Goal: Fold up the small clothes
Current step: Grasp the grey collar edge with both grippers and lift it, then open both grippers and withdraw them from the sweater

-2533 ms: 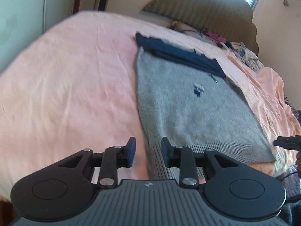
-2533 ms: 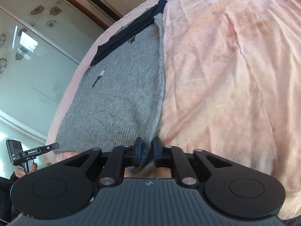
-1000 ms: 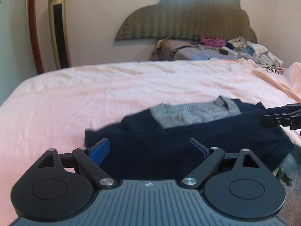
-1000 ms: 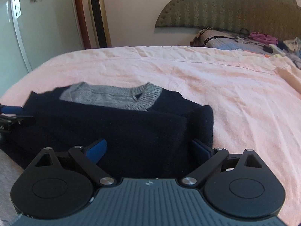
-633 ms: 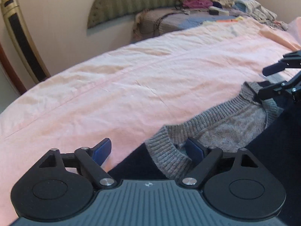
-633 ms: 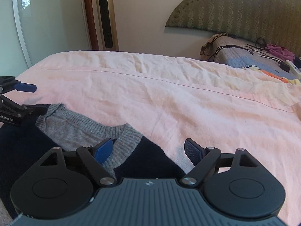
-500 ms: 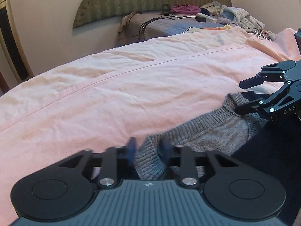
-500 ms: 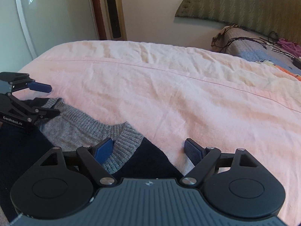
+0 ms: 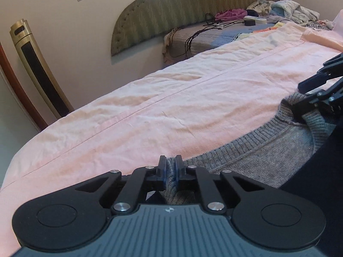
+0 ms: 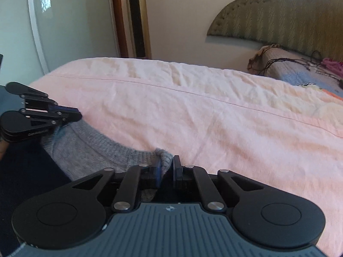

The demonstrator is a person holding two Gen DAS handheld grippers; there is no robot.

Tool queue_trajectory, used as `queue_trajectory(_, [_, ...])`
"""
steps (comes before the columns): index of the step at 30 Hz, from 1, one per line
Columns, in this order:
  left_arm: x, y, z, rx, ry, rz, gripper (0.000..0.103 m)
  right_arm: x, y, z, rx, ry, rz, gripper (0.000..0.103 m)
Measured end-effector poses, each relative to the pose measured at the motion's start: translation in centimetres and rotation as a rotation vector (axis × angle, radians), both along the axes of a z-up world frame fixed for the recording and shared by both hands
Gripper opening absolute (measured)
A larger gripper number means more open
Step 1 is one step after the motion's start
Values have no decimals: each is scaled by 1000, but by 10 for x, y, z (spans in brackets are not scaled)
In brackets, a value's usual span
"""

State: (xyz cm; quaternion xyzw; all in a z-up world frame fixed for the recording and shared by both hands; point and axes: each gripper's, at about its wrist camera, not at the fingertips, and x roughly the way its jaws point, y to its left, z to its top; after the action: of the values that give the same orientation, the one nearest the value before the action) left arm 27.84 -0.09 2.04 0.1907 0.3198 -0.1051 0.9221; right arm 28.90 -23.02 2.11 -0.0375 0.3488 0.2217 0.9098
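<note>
the black two-finger left gripper (image 9: 170,168) sits lowest in its own view, its jaws pinched together on the ribbed hem of the grey knitted sweater with dark navy panels (image 9: 263,154), the wool bunched tight between the blue pads. the black two-finger right gripper (image 10: 166,169) is closing its jaws: a fold of the same grey ribbed edge lies between them, against the left pad, while a narrow gap shows before the right pad, so the grip is not yet complete. the sweater lies at the near edge of the bed, its grey part stretched between the two grippers and its navy part falling toward the camera side. in the right wrist view the left gripper shows at the far left, clamped on the other corner of the knit. beyond the sweater spreads the wrinkled pale pink bedsheet (image 10: 214,111), crossed by a long seam. farther back stand a gold and black tower fan (image 10: 137,19) against the cream wall, an olive green padded headboard (image 9: 193,8), and a heap of loose clothes and cables (image 9: 268,10) on a grey-blue blanket.
</note>
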Motion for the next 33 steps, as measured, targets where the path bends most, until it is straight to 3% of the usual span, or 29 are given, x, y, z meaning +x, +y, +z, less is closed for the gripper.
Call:
queue_trajectory(1, [-5,4,7,-24,7,12,12,-2,-2,5,6,20,-29,78])
queue_trajectory(2, [-11,9,16,-51,1,28,12,-12,-10,14,42,-18,-55,88])
queue_trajectory(3, [-19,14,22,-80,-14,41,13,-18,-15,24,68,-30,-65,88])
queue_trajectory(5, [-36,22,29,-179,-2,32,25,-34,-27,39,121,-40,-88,83])
queue_trajectory(7, [-42,23,18,-218,67,21,67,-48,-34,43,212,10,-75,83])
queue_trajectory(9, [-40,21,-1,-174,110,59,69,-58,-28,34,232,69,-13,82])
queue_trajectory(12, [-36,41,-12,-263,95,106,81,-57,-18,0,93,100,-15,84])
queue_trajectory(13, [-33,42,-12,-253,92,118,81,-59,-20,-7,37,19,-15,90])
queue_trajectory(14, [-33,38,-11,-230,85,124,81,-59,-27,-10,33,-4,-46,93])
queue_trajectory(15, [-34,35,-10,-199,74,134,81,-57,-32,-9,67,9,-75,93])
queue_trajectory(17, [-44,33,-1,-152,48,195,79,-59,-27,-4,24,20,-80,93])
queue_trajectory(20, [-81,43,21,-274,71,192,79,-82,-25,17,24,7,-140,86])
queue_trajectory(24, [-134,43,24,-439,142,155,82,-138,-17,40,120,1,-49,93])
queue_trajectory(26, [-144,36,6,-402,168,164,82,-151,-8,33,93,38,-35,93])
queue_trajectory(28, [-158,29,-3,-289,59,154,84,-155,-2,14,31,80,-64,94])
queue_trajectory(29, [-163,29,-2,-276,50,175,84,-158,-3,5,1,45,-61,94])
queue_trajectory(31, [-178,32,12,-312,63,249,83,-160,-4,4,-52,9,-89,94])
queue_trajectory(33, [-208,38,23,-421,65,260,83,-168,-6,17,-73,25,-215,93])
